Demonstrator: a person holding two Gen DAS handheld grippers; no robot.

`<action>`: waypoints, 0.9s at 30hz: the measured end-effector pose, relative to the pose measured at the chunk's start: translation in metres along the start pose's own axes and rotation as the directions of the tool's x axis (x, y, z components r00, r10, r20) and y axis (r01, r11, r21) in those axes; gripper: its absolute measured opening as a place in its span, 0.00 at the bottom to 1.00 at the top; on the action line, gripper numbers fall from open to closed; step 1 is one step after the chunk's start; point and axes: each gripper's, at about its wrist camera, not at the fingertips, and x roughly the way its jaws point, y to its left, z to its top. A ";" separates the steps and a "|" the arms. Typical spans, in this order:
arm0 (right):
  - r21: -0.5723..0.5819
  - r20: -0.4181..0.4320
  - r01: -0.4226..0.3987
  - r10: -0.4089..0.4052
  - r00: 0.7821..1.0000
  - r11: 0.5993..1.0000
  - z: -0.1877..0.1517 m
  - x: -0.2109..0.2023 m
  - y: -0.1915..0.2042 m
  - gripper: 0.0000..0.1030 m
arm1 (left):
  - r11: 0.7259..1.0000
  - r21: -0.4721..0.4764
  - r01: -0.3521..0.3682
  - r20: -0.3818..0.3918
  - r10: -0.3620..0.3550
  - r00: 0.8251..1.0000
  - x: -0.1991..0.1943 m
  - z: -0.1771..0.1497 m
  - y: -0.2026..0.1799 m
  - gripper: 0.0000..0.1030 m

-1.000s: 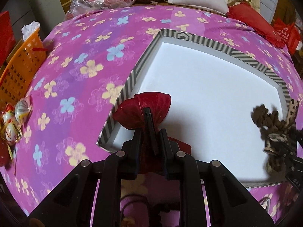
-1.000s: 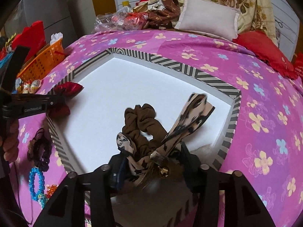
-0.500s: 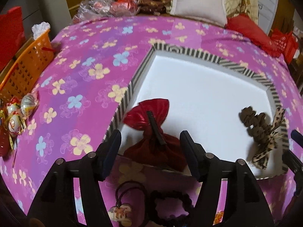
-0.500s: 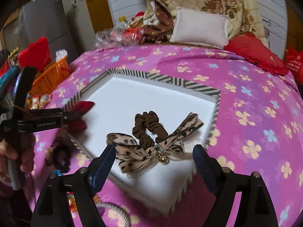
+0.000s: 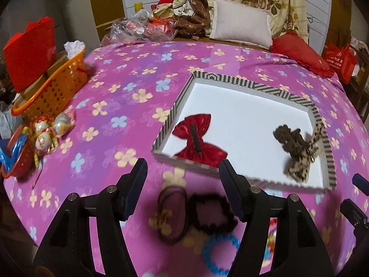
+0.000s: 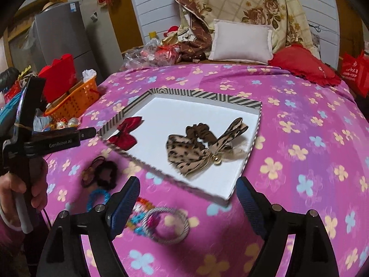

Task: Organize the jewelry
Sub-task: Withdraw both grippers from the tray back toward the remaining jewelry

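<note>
A striped-rim white tray (image 5: pixel 253 85) (image 6: pixel 198 93) lies on the pink flowered bedspread. A red bow clip (image 5: pixel 196 137) (image 6: pixel 125 132) lies in its near left corner. A leopard bow with a brown scrunchie (image 5: pixel 297 150) (image 6: pixel 203 145) lies in its right part. My left gripper (image 5: pixel 184 180) is open and empty, short of the tray. My right gripper (image 6: pixel 186 198) is open and empty, short of the tray's near corner. Loose on the bedspread lie a dark hair tie (image 5: pixel 171 214), a black scrunchie (image 5: pixel 213 212) (image 6: pixel 106 173), a blue bracelet (image 5: pixel 219 254) (image 6: pixel 98 198) and a ring-shaped bangle (image 6: pixel 166 225).
An orange basket (image 5: pixel 50 87) (image 6: pixel 73 100), wrapped eggs (image 5: pixel 46 131) and a red bowl (image 5: pixel 16 159) stand at the left edge. Pillows (image 5: pixel 239 27) and a plastic bag (image 5: pixel 138 27) lie at the far end. The left hand-held tool (image 6: pixel 46 140) shows in the right wrist view.
Both grippers opened, let go of the red bow and the leopard bow in the tray, and pulled back toward me. More loose jewelry has come into view in front.
</note>
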 end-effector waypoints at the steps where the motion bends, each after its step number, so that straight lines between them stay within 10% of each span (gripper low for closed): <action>1: 0.001 0.002 0.000 0.000 1.000 1.000 -0.002 -0.002 0.001 0.81 | 1.000 -0.001 0.001 0.000 -0.001 1.000 -0.004 -0.006 0.001 0.63; 27: -0.045 0.056 0.059 -0.057 0.997 0.997 -0.050 -0.060 0.040 0.81 | 0.998 -0.047 0.048 -0.001 -0.049 0.999 -0.057 -0.108 -0.004 0.63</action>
